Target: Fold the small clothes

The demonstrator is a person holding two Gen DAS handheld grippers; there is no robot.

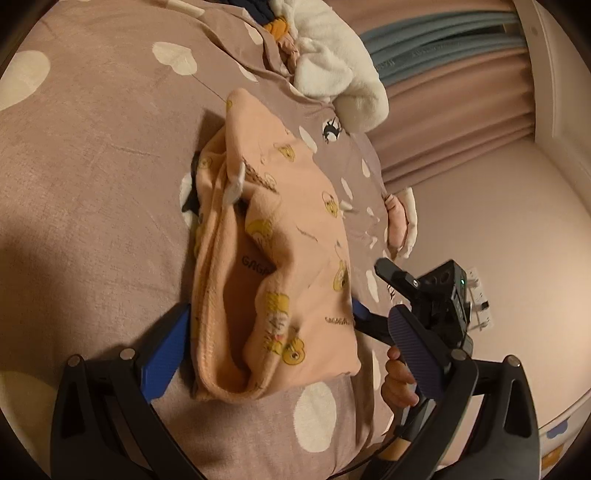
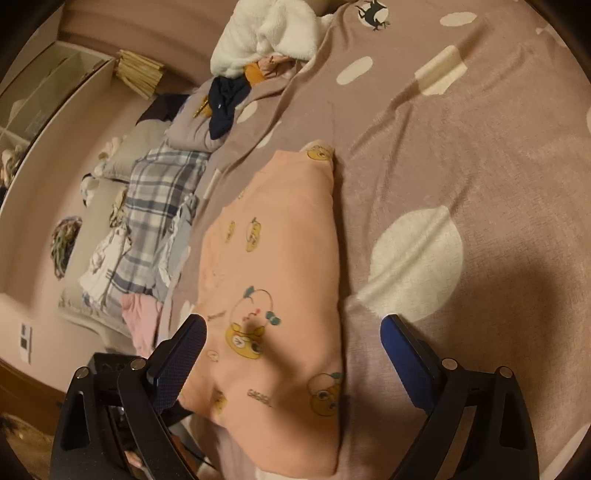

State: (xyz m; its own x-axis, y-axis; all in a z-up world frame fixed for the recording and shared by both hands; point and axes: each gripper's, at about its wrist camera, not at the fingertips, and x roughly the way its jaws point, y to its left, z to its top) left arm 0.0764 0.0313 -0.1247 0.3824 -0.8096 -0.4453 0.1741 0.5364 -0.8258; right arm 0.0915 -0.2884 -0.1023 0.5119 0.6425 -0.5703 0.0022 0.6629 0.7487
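A peach garment [image 1: 295, 221] with yellow bear prints lies folded on the brown bedspread [image 1: 92, 147] with white blobs. In the left wrist view my left gripper [image 1: 263, 332] straddles its near end, jaws wide; the garment's edges lie against both blue pads [image 1: 166, 350], and its top layer gapes, showing a white label [image 1: 236, 184]. To the right my right gripper [image 1: 388, 291] hovers open, held by a hand [image 1: 397, 384]. In the right wrist view the right gripper [image 2: 295, 354] stands wide over the peach garment [image 2: 273, 258], its right pad [image 2: 410, 362] clear of the cloth.
A white fluffy garment [image 2: 266, 33] and a navy item [image 2: 225, 103] lie at the bed's far end. Plaid and pink clothes [image 2: 159, 192] are heaped beside the bed. Pink curtains [image 1: 461, 110] and a wall socket [image 1: 476, 295] lie beyond the bed's edge.
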